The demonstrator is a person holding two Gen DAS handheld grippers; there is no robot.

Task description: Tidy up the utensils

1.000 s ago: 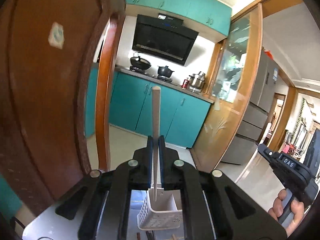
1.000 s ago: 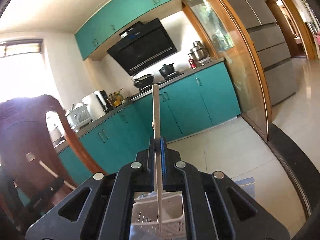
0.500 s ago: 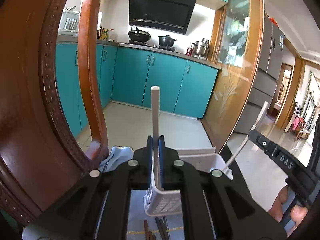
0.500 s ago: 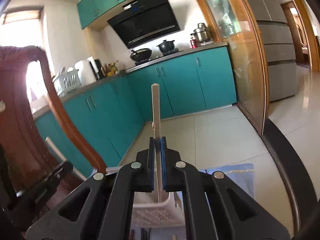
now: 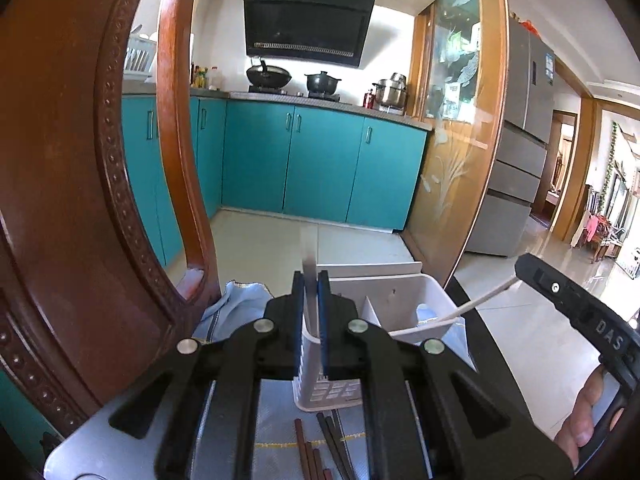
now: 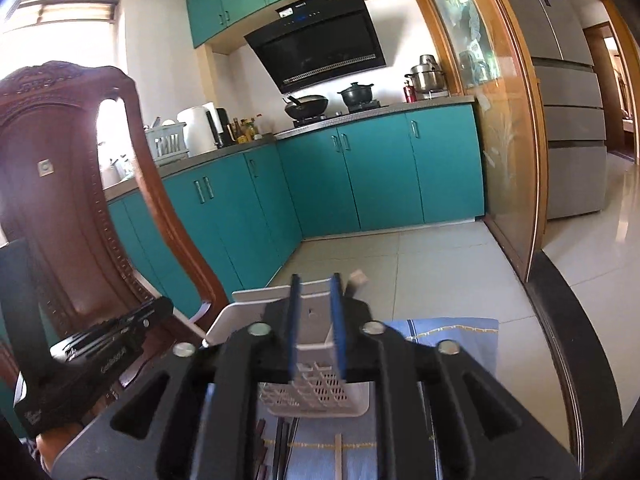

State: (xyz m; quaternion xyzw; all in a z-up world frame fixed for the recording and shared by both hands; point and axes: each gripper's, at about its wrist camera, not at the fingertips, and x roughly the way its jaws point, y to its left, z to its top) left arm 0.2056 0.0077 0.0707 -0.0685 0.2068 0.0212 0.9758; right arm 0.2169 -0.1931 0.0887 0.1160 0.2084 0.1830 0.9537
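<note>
A white slotted utensil holder (image 5: 384,312) stands on a blue cloth; it also shows in the right wrist view (image 6: 316,384). My left gripper (image 5: 311,280) is open just above its left compartment, and a blurred white chopstick (image 5: 309,276) drops between the fingers. A second white chopstick (image 5: 472,308) leans out of the right compartment. My right gripper (image 6: 316,284) is open and empty above the holder; a chopstick tip (image 6: 356,280) shows beside it. Dark chopsticks (image 5: 320,448) and a pale one (image 6: 339,456) lie in front of the holder.
A carved wooden chair back (image 5: 80,160) stands close on the left, also in the right wrist view (image 6: 68,200). The blue cloth (image 6: 452,332) covers the dark table (image 6: 568,320). Teal kitchen cabinets (image 5: 320,168) and tiled floor lie beyond.
Both grippers tilted down toward the holder and opened. The white chopsticks they gripped have been let go: the right one rests in the holder, the left one is slipping down.
</note>
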